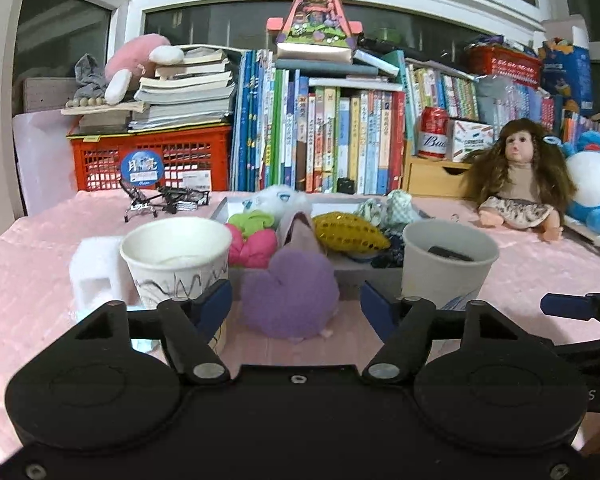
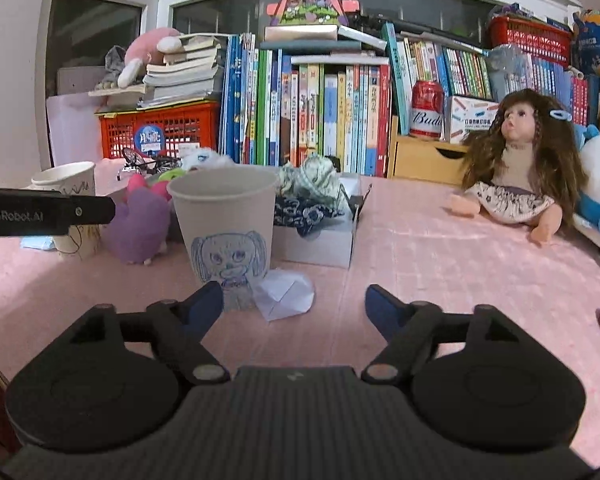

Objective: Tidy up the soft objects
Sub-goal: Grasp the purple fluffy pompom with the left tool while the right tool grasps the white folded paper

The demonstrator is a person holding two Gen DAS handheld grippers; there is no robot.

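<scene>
Left wrist view: the left gripper (image 1: 296, 304) has its blue-tipped fingers (image 1: 214, 306) spread wide and holds nothing. Between them, low on the pink tablecloth (image 1: 28, 280), sits the purple plush (image 1: 290, 294), apart from both tips. Taking that plush as the landmark: just to its left stands a paper cup with scribbled lines (image 1: 178, 258), and beyond the cup a white foam block (image 1: 94, 274). To the plush's right stands a plain paper cup (image 1: 446, 262) with a dark thing inside that cannot be made out. Directly behind the plush is a shallow grey box (image 1: 352, 270) heaped with soft things: a pink bow (image 1: 252, 248), a green fabric piece (image 1: 252, 220), a white fluffy toy (image 1: 278, 198), a yellow sequinned pouch (image 1: 350, 234) and checked cloth bundles (image 1: 386, 210). Further behind the plush runs a row of books (image 1: 320, 140), and far to its right a long-haired doll (image 1: 518, 176) sits on the cloth.

From the right wrist view, the right gripper (image 2: 294, 306) is likewise spread and holds nothing, hovering above the cloth. Here the purple plush (image 2: 138, 226) lies left of the cup with a blue dog drawing (image 2: 226, 226), and a folded white paper (image 2: 286, 294) lies at that cup's foot, to the plush's right. The left gripper's finger (image 2: 48, 211) reaches in from the left edge, just above and left of the plush
</scene>
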